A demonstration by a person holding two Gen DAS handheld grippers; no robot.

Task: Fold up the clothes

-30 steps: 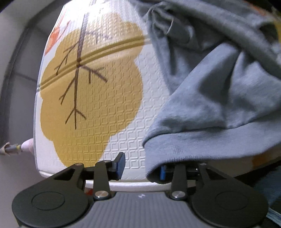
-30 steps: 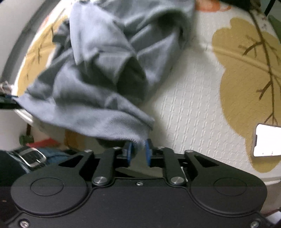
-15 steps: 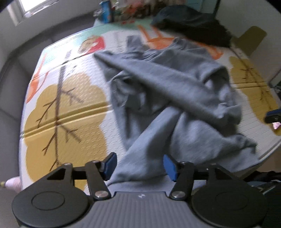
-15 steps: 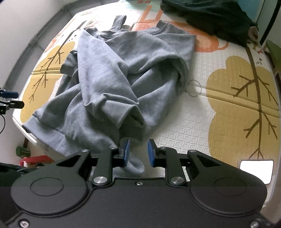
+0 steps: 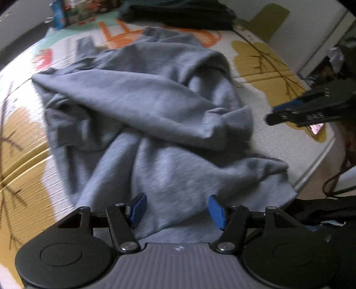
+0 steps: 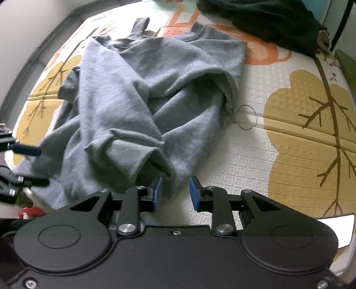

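Left gripper (image 5: pixel 175 209): blue pads spread, nothing pinched, hem released for re-gripping. Right gripper (image 6: pixel 175 193): pads just opening, apart, clear of cloth. Crumpled grey knit sweatshirt (image 6: pixel 142 106): heaped unfolded at near edge of patterned foam mat (image 6: pixel 300 142). Dark garment pile (image 6: pixel 262 20): set aside at far edge.

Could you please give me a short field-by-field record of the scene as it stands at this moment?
surface: patterned foam mat with yellow tree shapes
main garment: grey sweatshirt, crumpled and unfolded on the mat
other clothing: dark garment at the far end of the mat
left tool: open, jaws above the sweatshirt's near edge, not gripping
right tool: jaws just opening, no pad pressing cloth
small item: thin ring beside the sweatshirt
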